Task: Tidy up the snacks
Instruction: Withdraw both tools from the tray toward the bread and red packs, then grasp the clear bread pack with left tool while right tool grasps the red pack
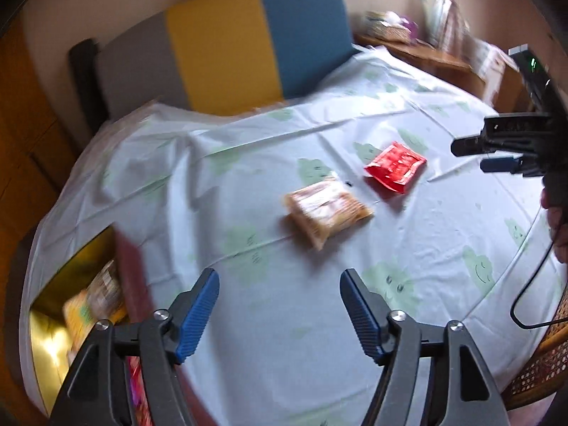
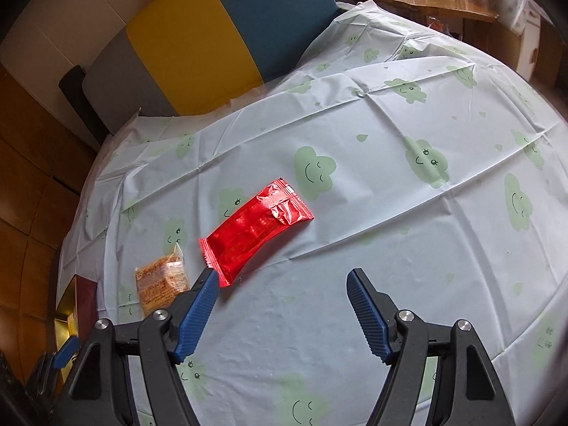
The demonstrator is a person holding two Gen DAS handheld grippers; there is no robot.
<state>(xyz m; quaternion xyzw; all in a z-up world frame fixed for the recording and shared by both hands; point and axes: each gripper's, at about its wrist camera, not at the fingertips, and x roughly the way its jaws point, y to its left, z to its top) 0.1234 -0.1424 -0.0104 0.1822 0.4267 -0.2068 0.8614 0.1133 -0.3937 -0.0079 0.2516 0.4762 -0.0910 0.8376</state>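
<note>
A red snack packet (image 2: 257, 230) lies flat on the cloud-print tablecloth (image 2: 390, 230); it also shows in the left wrist view as the red packet (image 1: 394, 167). Left of it lies an orange-brown snack packet (image 1: 326, 209), seen too at the lower left as the orange packet (image 2: 161, 282). My left gripper (image 1: 280, 305) is open over bare cloth, short of the orange packet. My right gripper (image 2: 282, 307) is open, its left fingertip beside the red packet's near corner, nothing between its fingers. The right gripper (image 1: 497, 152) appears from the side at the right edge.
A gold-lined box with a dark red wall (image 1: 81, 284) holds several snack packets at the table's left edge. A grey, yellow and blue chair back (image 1: 227, 46) stands behind the table. A wooden sideboard (image 2: 426, 0) with a tissue box is at the back right. A wicker seat (image 1: 543, 362) and a black cable sit at right.
</note>
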